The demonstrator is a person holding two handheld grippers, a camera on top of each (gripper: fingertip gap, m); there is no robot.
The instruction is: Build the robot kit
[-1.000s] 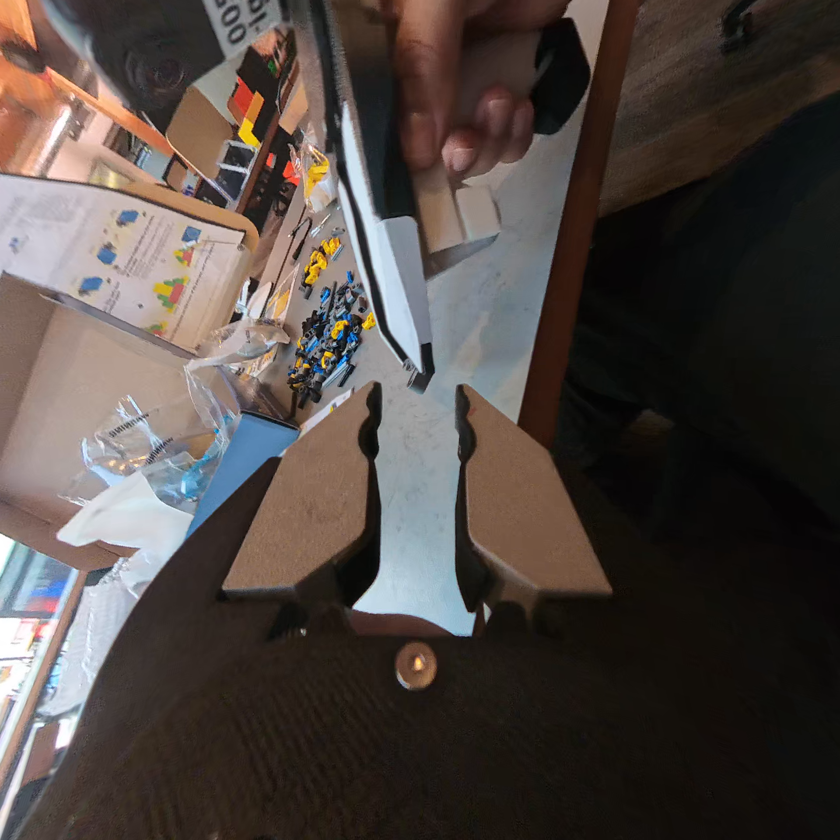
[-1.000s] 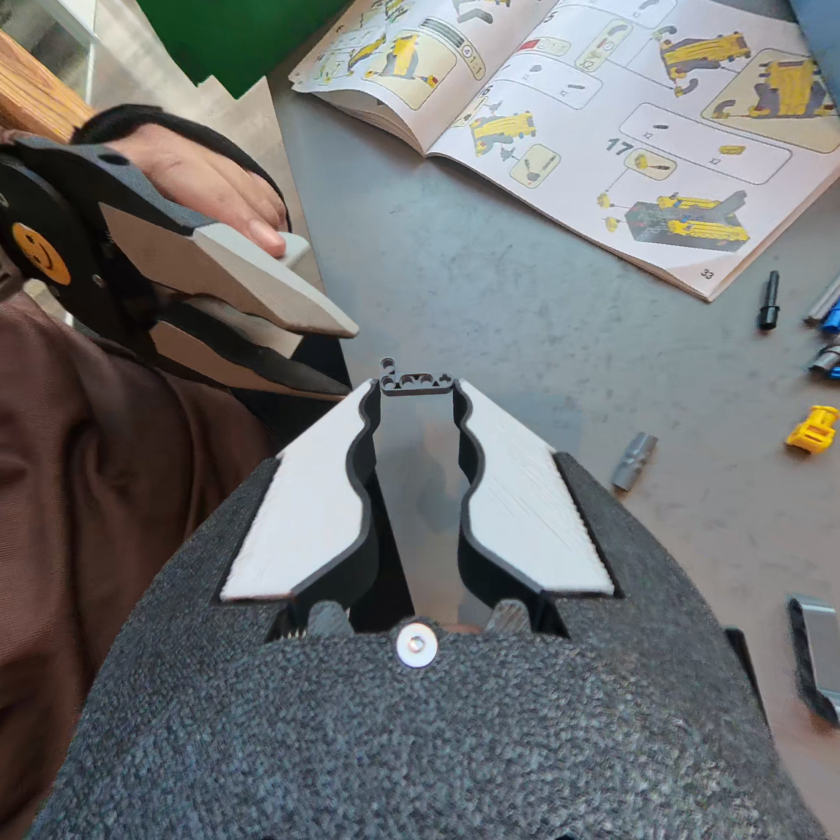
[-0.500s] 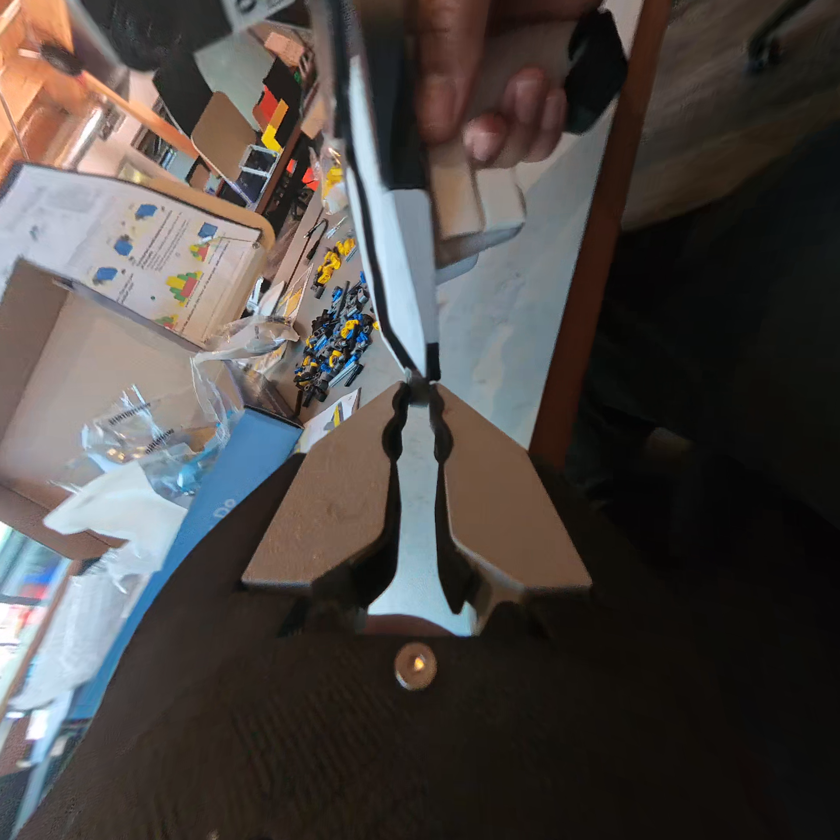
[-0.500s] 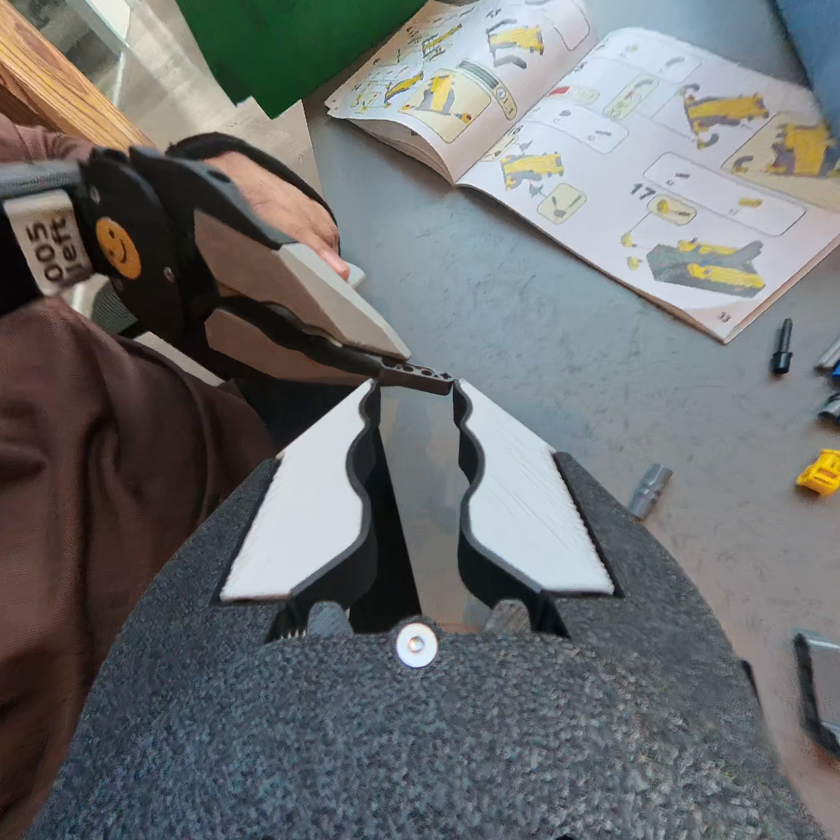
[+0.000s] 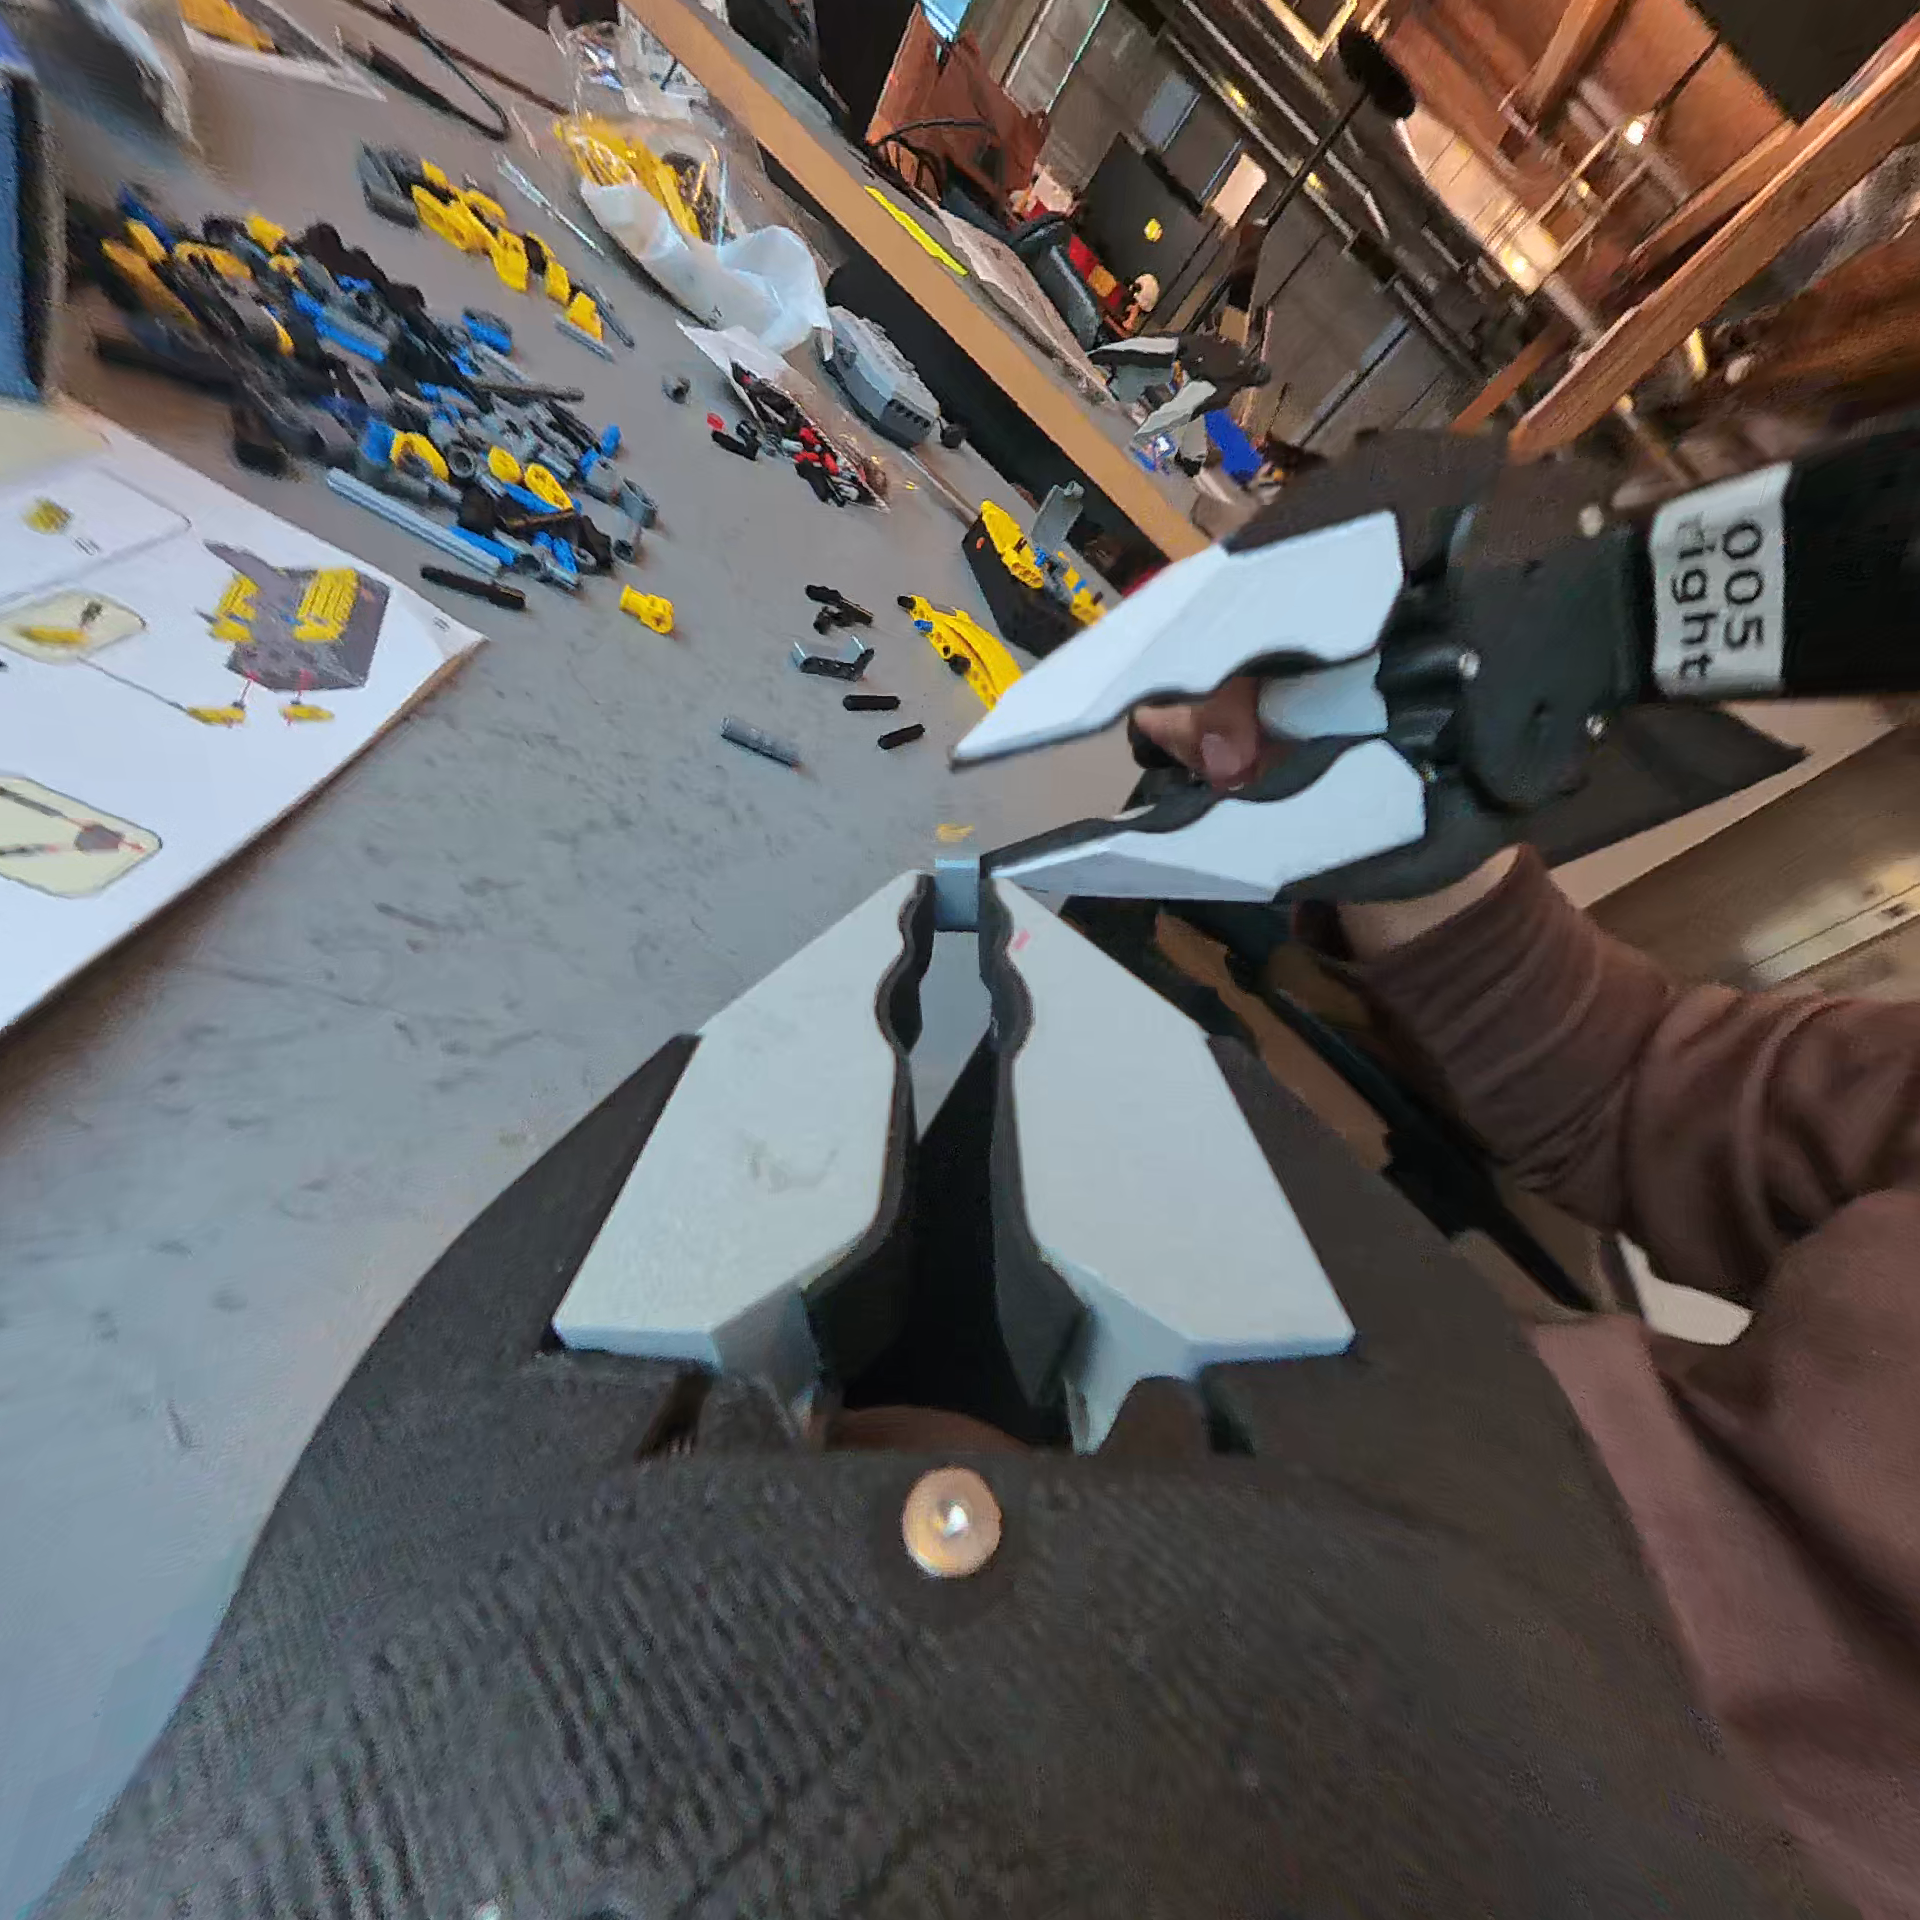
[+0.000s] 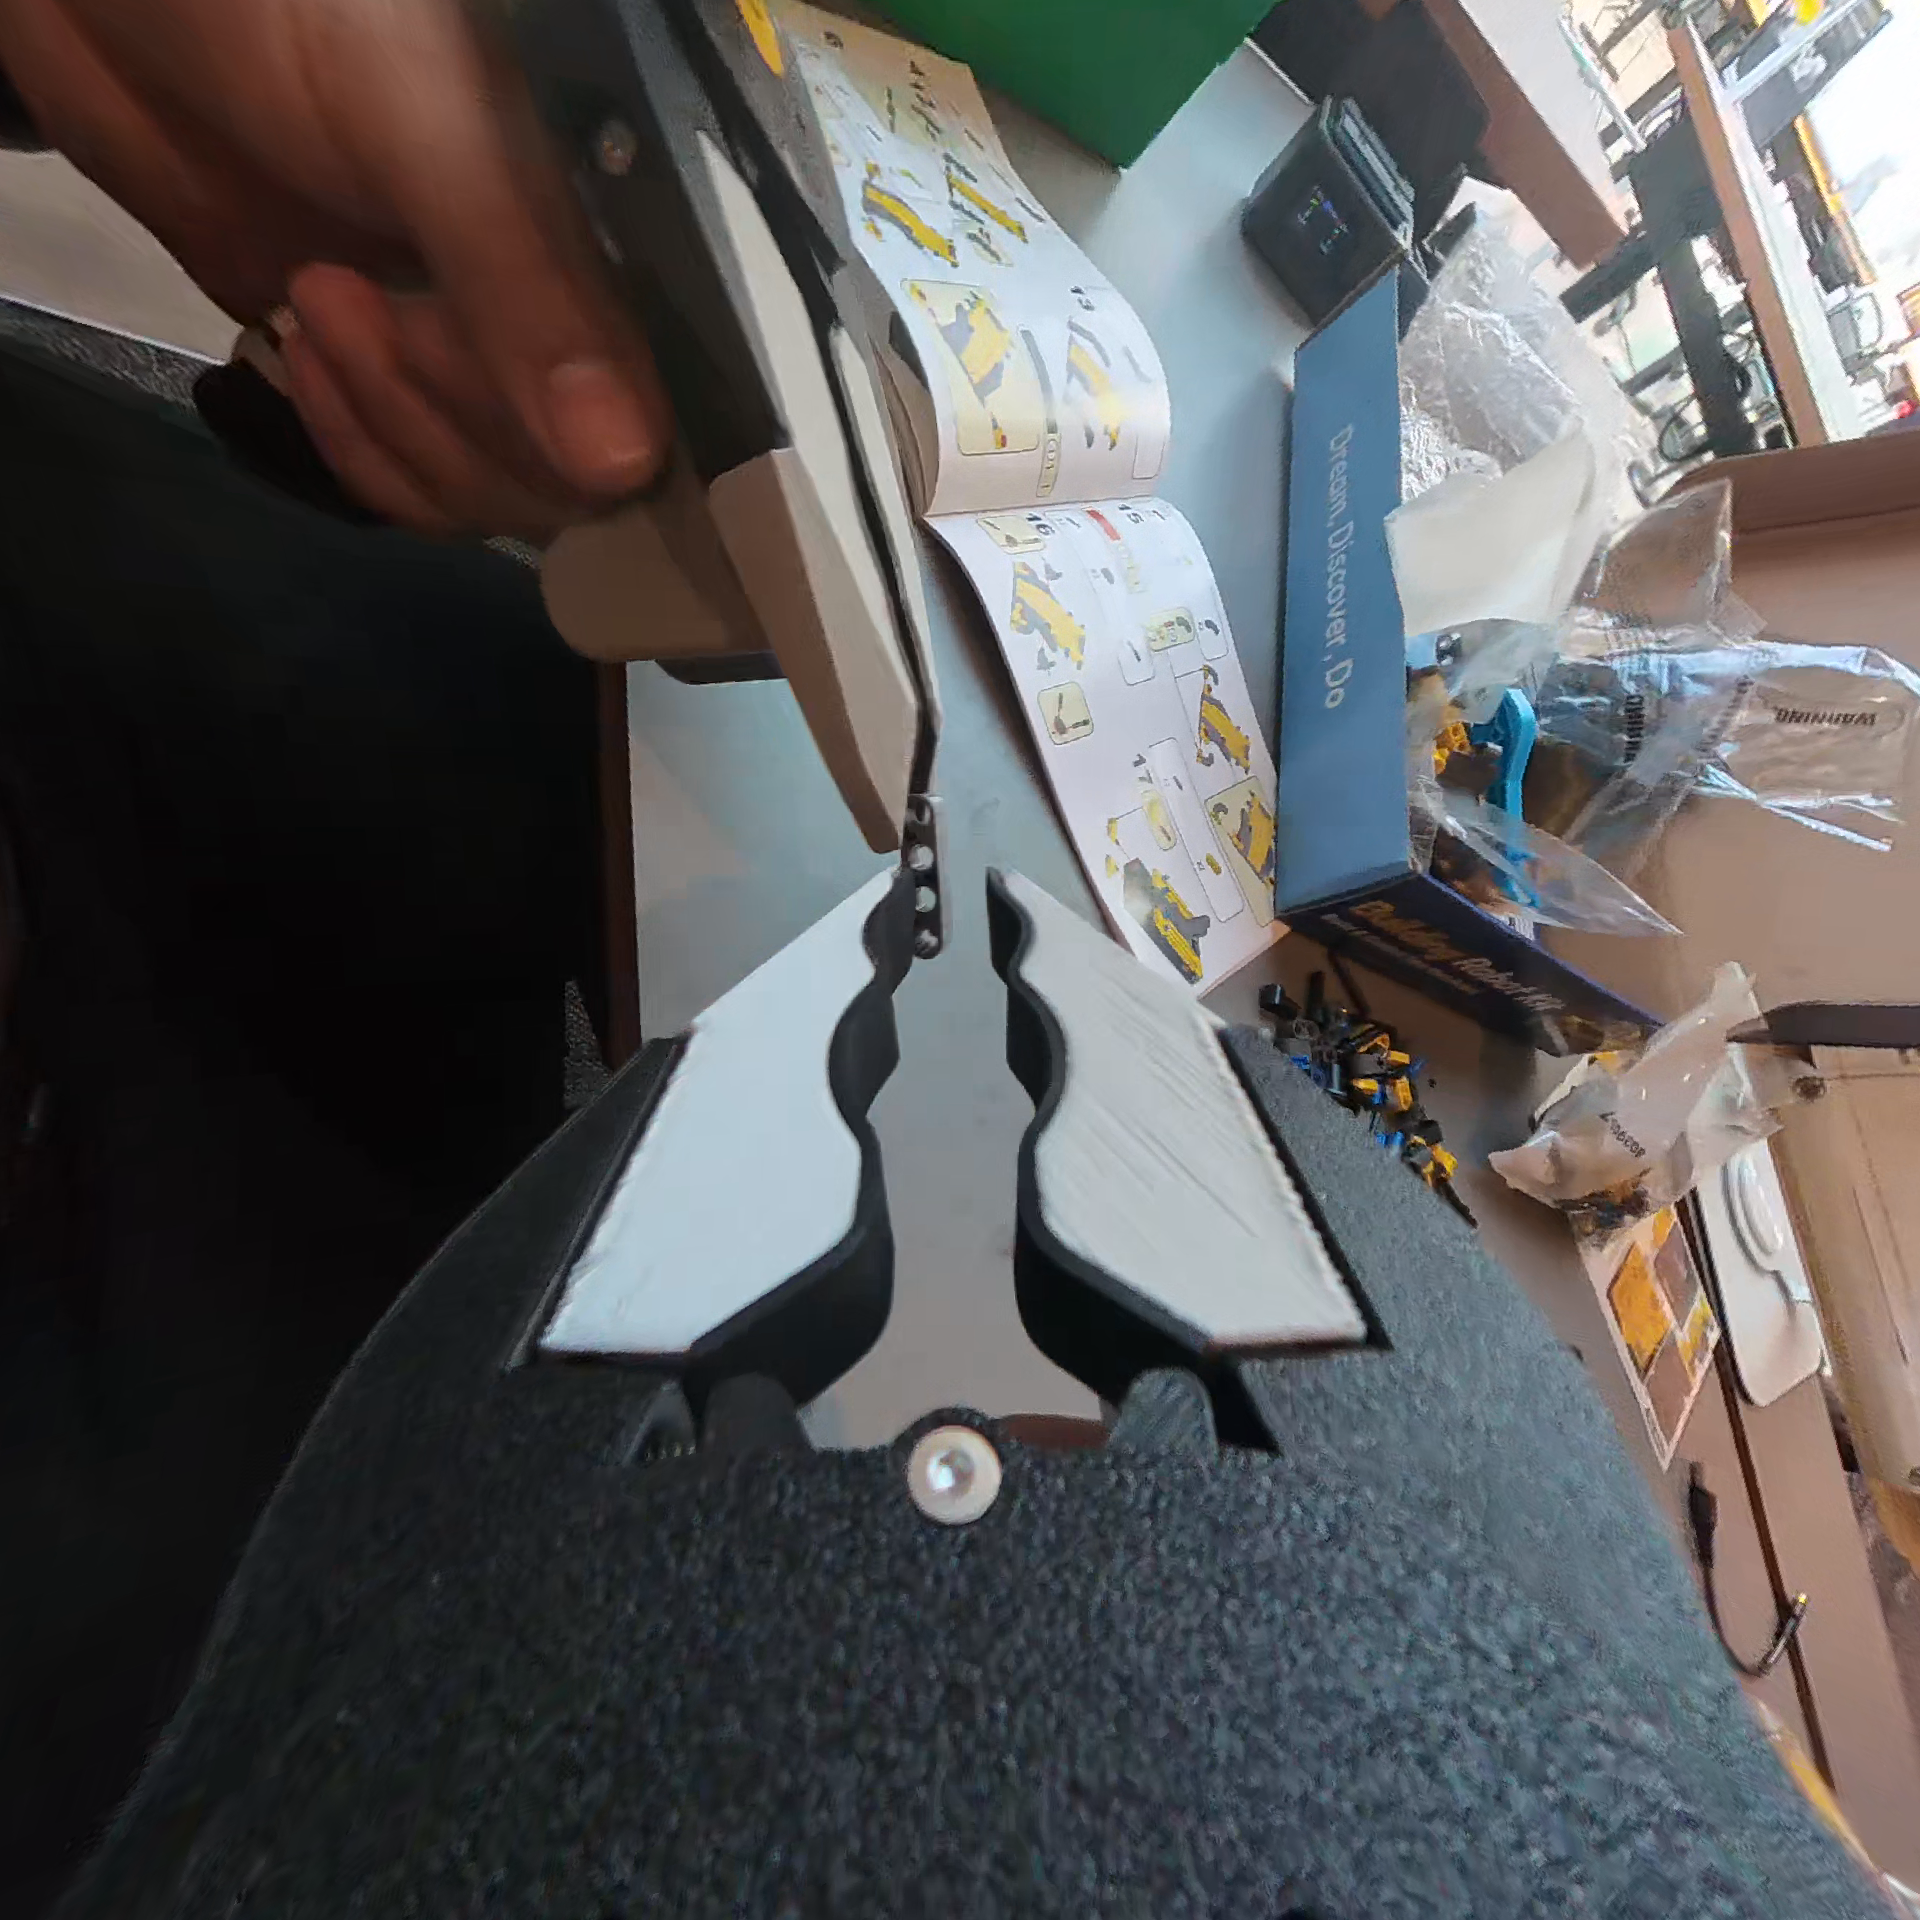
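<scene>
Left wrist view: left tongs (image 5: 956,902) clamped on a small grey beam (image 5: 956,891) above the table (image 5: 436,987); right tongs (image 5: 971,805) apart alongside. Right wrist view: right tongs (image 6: 940,883) apart, the beam (image 6: 923,883) touching one finger, instruction booklet (image 6: 1101,623) beyond.

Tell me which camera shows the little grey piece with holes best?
The right wrist view: the small grey plastic beam with holes shows side-on, its holes countable, pinched by the left gripper. The left wrist view shows only its blurry grey end between that gripper's fingertips.
</scene>
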